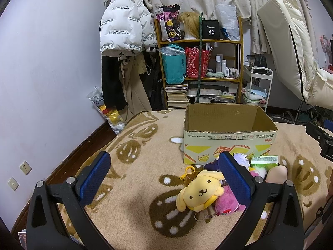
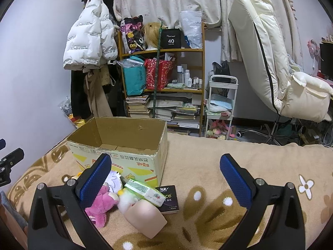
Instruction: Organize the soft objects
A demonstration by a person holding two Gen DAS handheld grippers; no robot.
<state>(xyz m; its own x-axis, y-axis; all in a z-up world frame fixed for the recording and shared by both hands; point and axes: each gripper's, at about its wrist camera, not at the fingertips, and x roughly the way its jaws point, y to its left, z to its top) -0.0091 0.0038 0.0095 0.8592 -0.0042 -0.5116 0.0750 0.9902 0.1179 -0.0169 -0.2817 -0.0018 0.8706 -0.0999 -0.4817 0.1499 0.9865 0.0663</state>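
Note:
An open, empty cardboard box point(image 1: 229, 139) stands on the patterned blanket; it also shows in the right wrist view point(image 2: 116, 145). In front of it lies a pile of soft objects: a yellow dog plush point(image 1: 199, 191), a pink plush point(image 1: 225, 202) point(image 2: 102, 204), a purple-white plush point(image 2: 114, 180), a white fluffy toy point(image 2: 127, 201), a green tissue pack point(image 1: 264, 160) point(image 2: 143, 189), a black tissue pack point(image 2: 170, 198) and a peach cushion point(image 2: 145, 214). My left gripper point(image 1: 164, 168) is open above the blanket, left of the pile. My right gripper point(image 2: 166, 170) is open, empty, right of the pile.
A wooden shelf point(image 2: 164, 70) with bags, bottles and books stands behind the bed. A white puffer jacket point(image 1: 124, 20) hangs on the wall. A cream chair point(image 2: 276, 62) and a small white cart point(image 2: 220, 104) stand at the right.

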